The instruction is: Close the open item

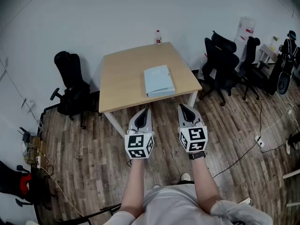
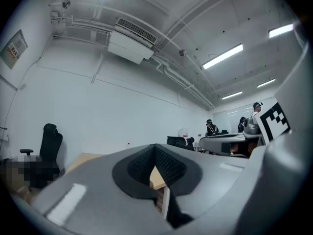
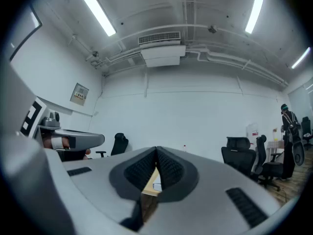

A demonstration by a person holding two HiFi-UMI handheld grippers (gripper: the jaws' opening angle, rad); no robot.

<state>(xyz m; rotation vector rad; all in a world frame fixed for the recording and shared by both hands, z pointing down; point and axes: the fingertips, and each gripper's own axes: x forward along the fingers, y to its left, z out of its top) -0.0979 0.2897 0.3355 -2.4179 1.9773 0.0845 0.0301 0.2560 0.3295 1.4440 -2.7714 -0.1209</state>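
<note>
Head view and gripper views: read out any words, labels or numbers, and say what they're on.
Nothing is legible.
Wall notice: print too small to read.
Bottle: red label, blurred.
White stand at the far right: red marks, too small to read.

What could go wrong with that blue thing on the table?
The blue folder lies near the front edge of the table, so a clumsy push might slide it off. Both the left hand-held gripper and right hand-held gripper are shut; unless opened, they could only shove it.
</note>
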